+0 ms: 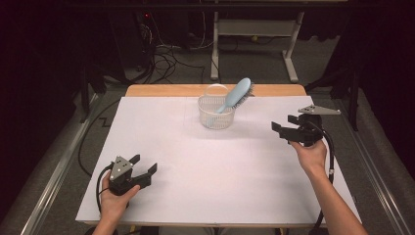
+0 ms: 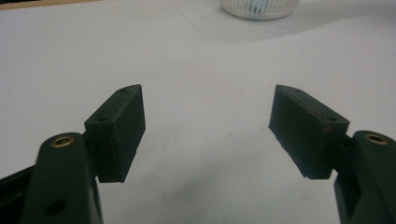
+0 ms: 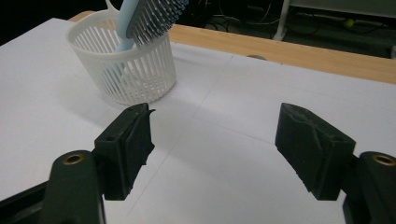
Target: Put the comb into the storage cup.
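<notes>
While both sets of jaws gape wide, left gripper (image 1: 143,170) and right gripper (image 1: 284,124) grip nothing; blue hairbrush (image 3: 145,17) leans in white basket (image 3: 140,77), beyond right gripper's left jaw

A white slotted plastic basket (image 1: 216,115) stands upright near the far middle of the white sheet, its thin handle loop raised at the back. A light blue hairbrush (image 1: 234,97) sits in it handle down, leaning toward the right so that its bristled head sticks out over the rim. In the right gripper view the brush (image 3: 140,18) rests against the basket's (image 3: 135,74) rim, bristles facing the camera side.
</notes>
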The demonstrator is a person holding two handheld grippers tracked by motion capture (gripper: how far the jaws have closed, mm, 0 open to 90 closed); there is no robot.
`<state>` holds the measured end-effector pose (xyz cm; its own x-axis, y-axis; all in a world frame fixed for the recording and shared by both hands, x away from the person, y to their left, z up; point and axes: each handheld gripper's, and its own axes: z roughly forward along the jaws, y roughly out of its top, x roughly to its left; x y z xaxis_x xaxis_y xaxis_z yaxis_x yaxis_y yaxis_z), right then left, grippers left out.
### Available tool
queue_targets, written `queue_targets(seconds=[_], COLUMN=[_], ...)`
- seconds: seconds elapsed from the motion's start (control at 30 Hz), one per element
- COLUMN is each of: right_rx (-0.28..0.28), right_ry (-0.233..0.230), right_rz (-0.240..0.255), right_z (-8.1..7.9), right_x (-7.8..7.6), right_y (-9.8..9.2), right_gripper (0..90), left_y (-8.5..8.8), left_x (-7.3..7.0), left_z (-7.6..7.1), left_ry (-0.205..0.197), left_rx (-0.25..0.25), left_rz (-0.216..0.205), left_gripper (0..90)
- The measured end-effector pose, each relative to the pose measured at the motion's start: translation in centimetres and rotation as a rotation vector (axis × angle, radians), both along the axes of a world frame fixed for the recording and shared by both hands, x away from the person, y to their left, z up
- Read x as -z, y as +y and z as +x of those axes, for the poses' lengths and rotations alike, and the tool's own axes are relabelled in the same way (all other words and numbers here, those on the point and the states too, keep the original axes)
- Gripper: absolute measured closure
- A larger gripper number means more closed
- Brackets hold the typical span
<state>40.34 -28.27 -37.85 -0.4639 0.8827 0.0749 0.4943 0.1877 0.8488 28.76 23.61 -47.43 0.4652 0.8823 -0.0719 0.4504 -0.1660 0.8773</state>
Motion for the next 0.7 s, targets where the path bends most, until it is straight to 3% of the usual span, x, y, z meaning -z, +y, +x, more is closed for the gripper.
queue_targets(seconds=[0.7], right_rx=[-0.007], right_ry=[-0.013], right_rz=[0.034], right_z=[-1.7], right_x=[0.6], right_y=[-0.6], right_gripper=[27.7], left_y=[0.0], left_x=[0.0], left_z=[0.0], left_ry=[0.001], left_rx=[-0.001], left_rz=[-0.004], left_gripper=[27.8])
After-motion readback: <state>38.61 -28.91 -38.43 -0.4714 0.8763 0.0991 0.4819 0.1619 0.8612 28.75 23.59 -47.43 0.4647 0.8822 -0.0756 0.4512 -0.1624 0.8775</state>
